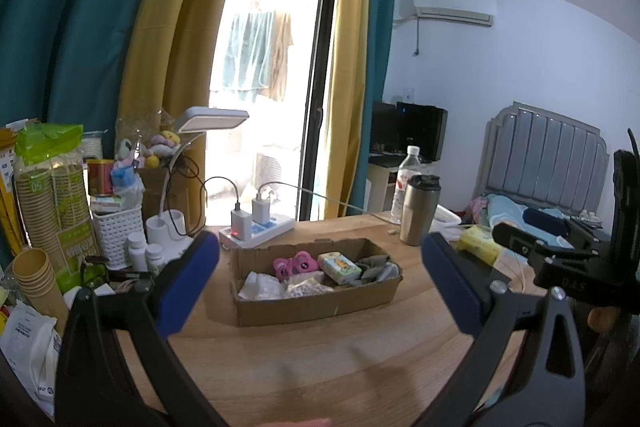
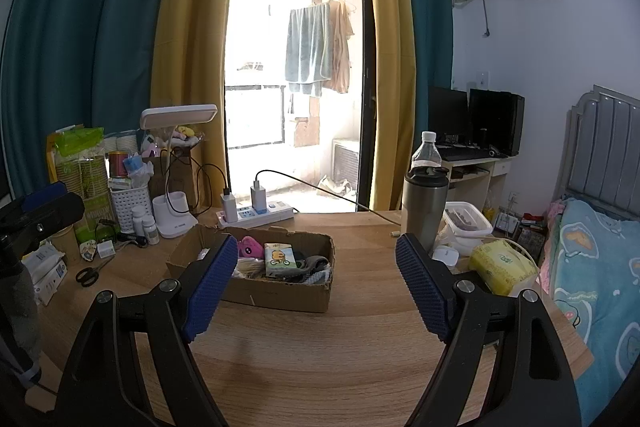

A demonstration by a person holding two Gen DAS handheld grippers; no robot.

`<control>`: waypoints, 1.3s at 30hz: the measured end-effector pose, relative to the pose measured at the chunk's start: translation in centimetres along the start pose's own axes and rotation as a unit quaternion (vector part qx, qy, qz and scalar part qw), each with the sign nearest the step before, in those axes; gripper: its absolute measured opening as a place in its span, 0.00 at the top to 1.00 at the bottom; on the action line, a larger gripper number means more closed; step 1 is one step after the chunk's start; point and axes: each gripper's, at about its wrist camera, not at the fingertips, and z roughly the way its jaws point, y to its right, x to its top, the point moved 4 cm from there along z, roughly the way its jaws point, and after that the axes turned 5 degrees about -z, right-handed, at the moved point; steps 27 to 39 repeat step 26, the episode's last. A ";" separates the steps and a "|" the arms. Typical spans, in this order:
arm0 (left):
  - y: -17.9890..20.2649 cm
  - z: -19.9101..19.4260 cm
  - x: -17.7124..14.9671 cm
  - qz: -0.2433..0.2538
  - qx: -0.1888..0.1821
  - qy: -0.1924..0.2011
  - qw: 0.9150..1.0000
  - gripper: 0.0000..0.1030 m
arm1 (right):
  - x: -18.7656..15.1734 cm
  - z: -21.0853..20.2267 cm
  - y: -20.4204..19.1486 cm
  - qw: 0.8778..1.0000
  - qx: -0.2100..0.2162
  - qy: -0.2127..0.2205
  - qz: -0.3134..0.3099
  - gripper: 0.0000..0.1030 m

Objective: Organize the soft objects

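Wooden table (image 1: pixel 320 359) bears a cardboard box (image 1: pixel 316 301) already filled with soft things; my left gripper (image 1: pixel 320 283) and right gripper (image 2: pixel 316 285) hang released, empty; little seems left.

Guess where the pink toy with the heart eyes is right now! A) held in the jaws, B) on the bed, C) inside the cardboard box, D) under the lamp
C: the pink toy lies inside the cardboard box, beside the tissue pack, and both pairs of jaws stand open with nothing between them.
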 end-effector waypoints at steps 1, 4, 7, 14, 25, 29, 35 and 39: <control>0.0 0.0 0.0 0.000 -0.001 0.000 1.000 0.01 | 0.0 0.0 0.0 1.000 0.000 -0.001 0.000 0.19; -0.1 -0.1 -0.1 0.000 -0.002 -0.001 1.000 0.01 | 0.0 0.0 0.0 1.000 0.000 0.000 0.000 0.19; -0.1 -0.1 -0.1 0.000 -0.002 -0.001 1.000 0.01 | 0.0 0.0 0.0 1.000 0.000 0.000 0.000 0.19; 0.0 0.0 -0.1 0.000 -0.001 -0.001 1.000 0.01 | 0.0 0.0 0.0 1.000 0.000 -0.001 0.000 0.19; -0.2 0.3 -0.4 0.001 -0.005 -0.006 1.000 0.01 | -0.6 0.6 -0.7 1.000 0.005 -0.010 -0.005 0.19; -0.3 0.5 -0.5 0.001 -0.005 -0.011 1.000 0.01 | -0.7 0.8 -0.9 1.000 0.007 -0.013 -0.006 0.19; -0.3 0.5 -0.5 0.001 -0.005 -0.011 1.000 0.01 | -0.7 0.8 -0.9 1.000 0.007 -0.013 -0.006 0.19; -0.3 0.5 -0.5 0.001 -0.005 -0.011 1.000 0.01 | -0.7 0.8 -0.9 1.000 0.007 -0.013 -0.006 0.19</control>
